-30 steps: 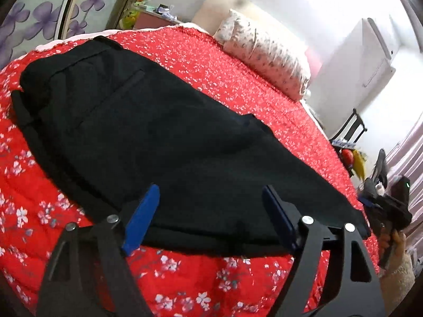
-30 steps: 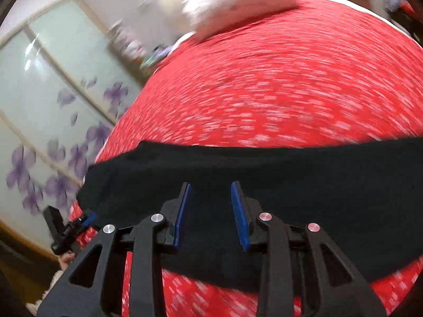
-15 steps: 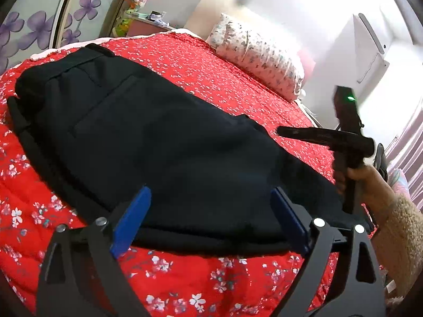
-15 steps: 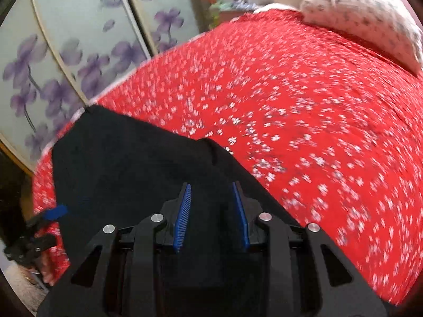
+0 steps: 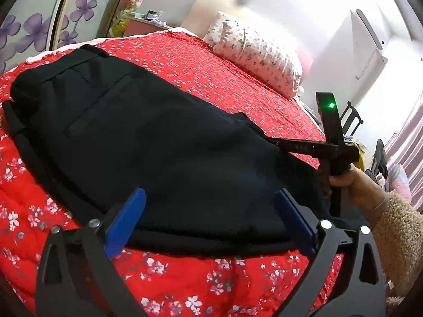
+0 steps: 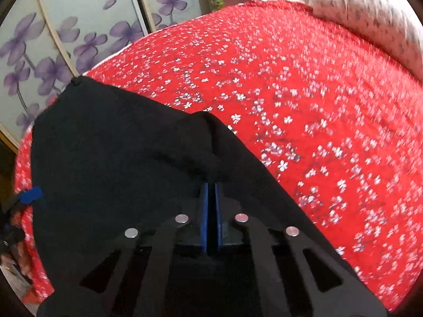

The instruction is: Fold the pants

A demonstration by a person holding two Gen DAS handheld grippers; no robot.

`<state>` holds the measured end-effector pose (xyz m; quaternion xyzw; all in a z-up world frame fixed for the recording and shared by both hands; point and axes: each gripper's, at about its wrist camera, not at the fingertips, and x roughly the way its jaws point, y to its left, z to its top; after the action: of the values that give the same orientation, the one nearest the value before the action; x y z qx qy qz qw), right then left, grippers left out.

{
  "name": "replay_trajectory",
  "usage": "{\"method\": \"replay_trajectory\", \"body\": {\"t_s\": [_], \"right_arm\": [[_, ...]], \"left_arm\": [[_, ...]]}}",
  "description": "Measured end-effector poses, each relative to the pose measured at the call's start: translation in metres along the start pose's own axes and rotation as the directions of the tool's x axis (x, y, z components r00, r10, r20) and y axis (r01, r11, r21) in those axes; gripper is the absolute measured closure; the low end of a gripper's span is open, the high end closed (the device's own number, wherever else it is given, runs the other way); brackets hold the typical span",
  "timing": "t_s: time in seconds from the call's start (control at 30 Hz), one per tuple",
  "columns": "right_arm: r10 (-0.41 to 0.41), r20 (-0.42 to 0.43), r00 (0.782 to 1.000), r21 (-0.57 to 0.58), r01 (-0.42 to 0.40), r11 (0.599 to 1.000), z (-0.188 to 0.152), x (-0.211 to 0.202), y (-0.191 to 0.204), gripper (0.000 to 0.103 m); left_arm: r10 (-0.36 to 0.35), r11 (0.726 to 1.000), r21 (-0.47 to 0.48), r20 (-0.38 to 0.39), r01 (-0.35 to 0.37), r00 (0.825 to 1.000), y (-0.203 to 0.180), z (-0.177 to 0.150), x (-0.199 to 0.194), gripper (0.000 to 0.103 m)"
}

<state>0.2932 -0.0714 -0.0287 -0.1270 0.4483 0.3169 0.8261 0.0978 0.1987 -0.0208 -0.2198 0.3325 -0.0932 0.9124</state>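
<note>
Black pants (image 5: 164,142) lie folded lengthwise on a red flowered bedspread (image 5: 206,285), waistband at the far left. My left gripper (image 5: 208,214) is open, its blue pads either side of the pants' near edge, just above it. My right gripper (image 6: 210,187) is shut on a raised fold of the pants (image 6: 148,158) at their far edge. In the left wrist view the right gripper (image 5: 275,142) reaches in from the right, held in a hand.
A flowered pillow (image 5: 253,52) lies at the head of the bed. Sliding doors with purple flowers (image 6: 53,42) stand beyond the bed's left side. A white cabinet (image 5: 364,60) and a chair (image 5: 350,117) are at the right.
My right gripper has swung from the leg end over the pants and closed on a fold at their far edge. My left gripper has stayed open at the near edge.
</note>
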Motion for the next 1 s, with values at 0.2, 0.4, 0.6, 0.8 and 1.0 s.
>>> {"method": "replay_trajectory", "body": {"t_s": [0.2, 0.4, 0.6, 0.8, 1.0], "right_arm": [[-0.178, 0.104, 0.978, 0.037, 0.175, 0.984, 0.018, -0.010, -0.009, 0.103], [-0.102, 0.026, 0.994, 0.133, 0.098, 0.986, -0.006, -0.013, -0.032, 0.103], [0.063, 0.125, 0.990, 0.359, -0.104, 0.927, -0.067, -0.074, -0.068, 0.071], [0.031, 0.095, 0.995, 0.488, -0.074, 0.869, -0.127, -0.104, -0.102, 0.062], [-0.249, 0.237, 0.939, 0.673, 0.026, 0.739, -0.215, -0.229, -0.175, 0.061]], "left_arm": [[0.003, 1.000, 0.002, -0.002, -0.003, 1.000, -0.002, 0.001, 0.002, 0.004], [0.003, 1.000, 0.004, -0.003, -0.003, 1.000, -0.002, 0.001, 0.002, 0.003], [0.003, 1.000, 0.005, -0.004, -0.003, 1.000, -0.002, 0.001, 0.003, 0.003], [0.012, 1.000, 0.010, -0.008, -0.012, 1.000, -0.006, 0.002, 0.007, 0.002], [0.010, 1.000, 0.008, -0.008, -0.010, 1.000, -0.005, 0.002, 0.008, 0.002]]}}
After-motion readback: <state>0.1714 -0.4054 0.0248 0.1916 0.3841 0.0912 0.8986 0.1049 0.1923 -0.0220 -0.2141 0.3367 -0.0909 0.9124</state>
